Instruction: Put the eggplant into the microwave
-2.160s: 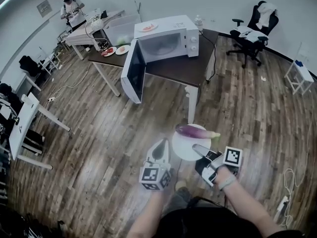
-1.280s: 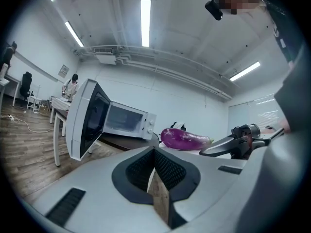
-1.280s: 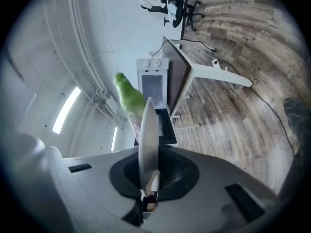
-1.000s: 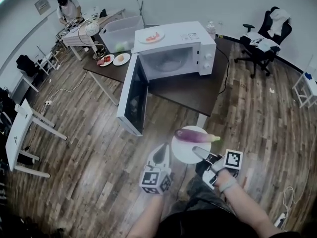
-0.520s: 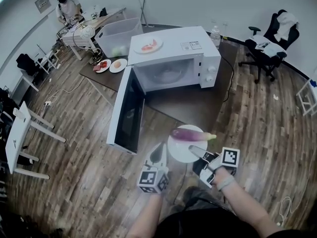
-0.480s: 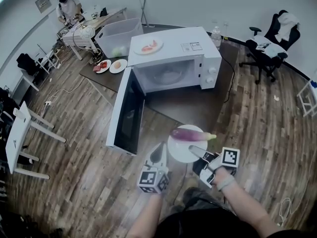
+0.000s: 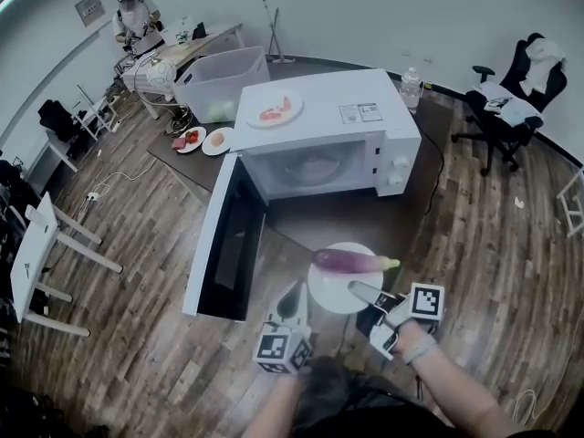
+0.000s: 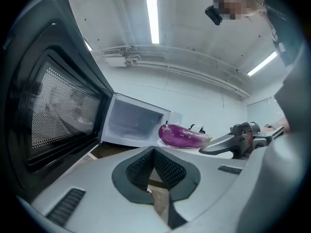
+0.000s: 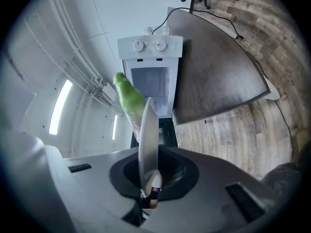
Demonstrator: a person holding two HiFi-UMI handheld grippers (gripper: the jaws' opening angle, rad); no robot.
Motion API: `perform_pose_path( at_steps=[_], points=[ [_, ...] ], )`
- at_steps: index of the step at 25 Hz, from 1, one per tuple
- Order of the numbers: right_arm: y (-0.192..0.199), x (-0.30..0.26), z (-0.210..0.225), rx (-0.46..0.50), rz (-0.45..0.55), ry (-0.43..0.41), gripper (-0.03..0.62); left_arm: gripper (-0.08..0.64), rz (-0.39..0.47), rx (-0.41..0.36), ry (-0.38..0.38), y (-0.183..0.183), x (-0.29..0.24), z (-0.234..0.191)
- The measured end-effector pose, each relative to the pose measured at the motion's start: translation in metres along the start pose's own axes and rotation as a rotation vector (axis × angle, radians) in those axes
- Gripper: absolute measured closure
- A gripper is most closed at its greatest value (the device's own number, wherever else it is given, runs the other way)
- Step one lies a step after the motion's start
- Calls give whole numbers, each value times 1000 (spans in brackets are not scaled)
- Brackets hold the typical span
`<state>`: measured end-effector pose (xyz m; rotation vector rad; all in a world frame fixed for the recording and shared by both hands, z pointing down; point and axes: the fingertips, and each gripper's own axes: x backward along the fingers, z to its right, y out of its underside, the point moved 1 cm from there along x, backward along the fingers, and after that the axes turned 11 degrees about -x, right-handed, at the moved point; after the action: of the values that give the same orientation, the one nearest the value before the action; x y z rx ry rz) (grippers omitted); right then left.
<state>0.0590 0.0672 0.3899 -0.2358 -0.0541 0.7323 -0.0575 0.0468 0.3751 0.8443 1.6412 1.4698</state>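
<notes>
A purple eggplant [image 7: 351,262] with a green stem lies on a white plate [image 7: 330,292]. My right gripper [image 7: 358,288] is shut on the plate's near rim and holds it level above the floor. In the right gripper view the plate [image 9: 147,144] stands edge-on between the jaws, with the eggplant's green stem [image 9: 127,97] beyond it. The white microwave [image 7: 319,126] is just ahead on a dark table [image 7: 365,208], and its door [image 7: 224,245] hangs wide open to the left. My left gripper [image 7: 294,287] is shut and empty, left of the plate. The left gripper view shows the eggplant [image 8: 181,135] and the open cavity [image 8: 133,123].
A plate of food [image 7: 274,109] sits on top of the microwave. Behind it are a clear plastic tub [image 7: 222,80], two small plates [image 7: 205,140] and a water bottle [image 7: 411,87]. An office chair [image 7: 511,108] stands at the right, white tables [image 7: 36,245] at the left, and a person [image 7: 135,16] far back.
Both grippers and the plate with the eggplant have come closer to the microwave, which now looms larger. The plate's edge has reached the table's front.
</notes>
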Motion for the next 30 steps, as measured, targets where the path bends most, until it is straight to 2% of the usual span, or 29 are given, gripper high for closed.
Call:
perform_pose_path(
  at_steps=[11,16,24,30],
  points=[
    [-29,-25,11,-32,-5,-2,584,560,13,-7,-47,13,-29,-24],
    [-41,-42,10,-14,-25,-4,584,560,35,29,-78,12,-39,-38],
    [-69,-73,14,-18,-15,-11,584,560,8,-14,-67,32,-66,-59],
    [-90,-93,18,-13,-3,-8,584,560,32,-9,-61,32,-83,-70]
  ],
)
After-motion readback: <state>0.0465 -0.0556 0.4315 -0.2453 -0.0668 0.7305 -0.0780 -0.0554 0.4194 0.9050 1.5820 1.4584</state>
